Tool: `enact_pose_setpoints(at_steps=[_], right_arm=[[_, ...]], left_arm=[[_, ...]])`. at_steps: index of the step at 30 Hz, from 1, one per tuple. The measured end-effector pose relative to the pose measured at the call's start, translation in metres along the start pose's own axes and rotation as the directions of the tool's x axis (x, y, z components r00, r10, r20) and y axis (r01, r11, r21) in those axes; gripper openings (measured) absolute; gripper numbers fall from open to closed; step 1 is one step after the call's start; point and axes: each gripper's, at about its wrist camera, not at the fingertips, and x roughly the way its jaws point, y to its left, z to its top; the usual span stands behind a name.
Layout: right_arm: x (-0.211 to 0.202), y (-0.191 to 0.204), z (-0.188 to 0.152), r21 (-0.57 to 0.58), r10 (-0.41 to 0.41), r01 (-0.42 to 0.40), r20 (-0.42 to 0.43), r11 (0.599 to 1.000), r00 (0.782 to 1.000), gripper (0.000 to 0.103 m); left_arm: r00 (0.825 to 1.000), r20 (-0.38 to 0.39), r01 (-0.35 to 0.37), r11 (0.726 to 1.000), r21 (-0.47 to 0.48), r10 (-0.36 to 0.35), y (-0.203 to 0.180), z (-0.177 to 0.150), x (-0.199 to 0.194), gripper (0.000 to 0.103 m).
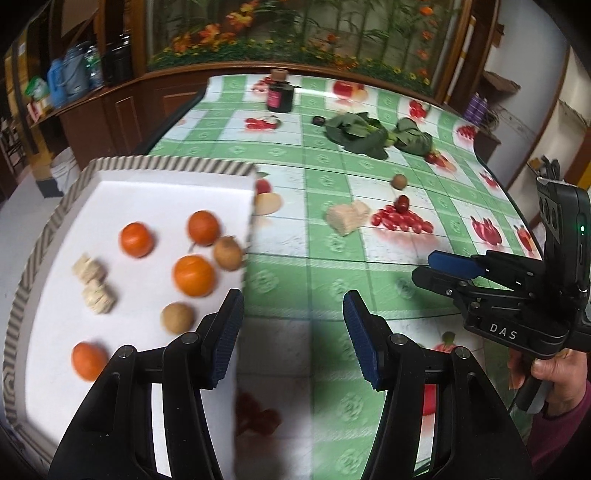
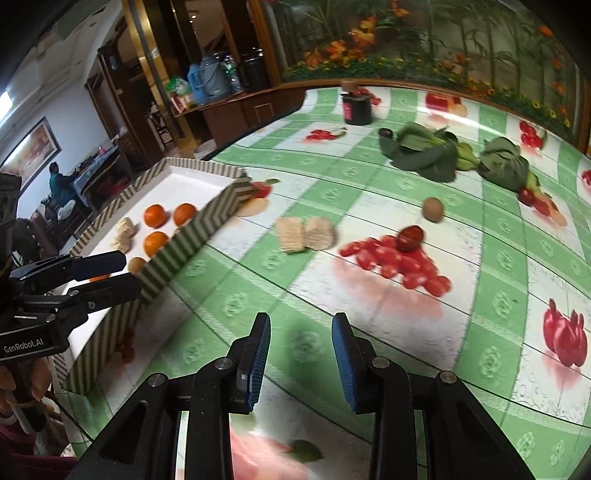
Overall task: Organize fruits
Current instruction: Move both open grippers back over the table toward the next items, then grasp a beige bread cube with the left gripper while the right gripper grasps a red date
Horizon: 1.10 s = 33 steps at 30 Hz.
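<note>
Both tools gape wide, empty: left tool above the striped tray's right wall, right tool over bare bench. Red jujube, long axis crosswise, lies right of the tray.

Ahead of the fingers, beyond the worktop with its green-and-white checked fruit-print cloth, a flower-and-bamboo mural fills the far wall. Left of it, dark wooden cabinets carry blue jugs. Further left: white wall, framed picture, a seated person.
</note>
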Motion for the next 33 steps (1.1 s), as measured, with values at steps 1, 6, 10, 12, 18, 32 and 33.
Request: enact_pose_setpoints(at_steps=[1,6,10,12,18,32,33], right_arm=[[0.0,-0.004,0.0,0.002,-0.007,0.007,0.0,1.0,1.0,0.033],[-0.004,-0.022,-0.001,0.024,-0.019,0.019,0.004,1.0,1.0,0.033],[-0.001,-0.037,0.004,0.033,-0.048,0.049,-0.008,0.998,0.999,0.034],[0.002,-0.046,0.008,0.046,-0.055,0.055,-0.01,0.997,0.998,0.034],[0.015,-0.063,0.031,0.049,-0.087,0.087,0.0,0.995,0.996,0.034],[0.051,-0.083,0.059,-0.042,-0.036,0.037,0.018,0.998,0.999,0.032],[0.051,-0.083,0.059,-0.046,-0.037,0.038,0.019,0.998,0.999,0.03]], left_arm=[[1.0,-0.001,0.002,1.0,0.013,-0.002,-0.004,0.002,0.002,0.056],[1.0,-0.024,0.014,0.998,0.059,-0.012,-0.019,0.01,0.016,0.056],[0.999,-0.046,0.019,0.994,0.108,-0.014,-0.032,0.018,0.028,0.056],[0.998,-0.063,0.03,0.992,0.123,-0.022,-0.037,0.022,0.035,0.056],[0.997,-0.075,0.032,0.986,0.164,-0.02,-0.045,0.038,0.05,0.056],[0.99,-0.144,0.048,0.959,0.278,-0.007,-0.055,0.065,0.092,0.056],[0.989,-0.146,0.046,0.957,0.286,-0.004,-0.056,0.066,0.094,0.056]])
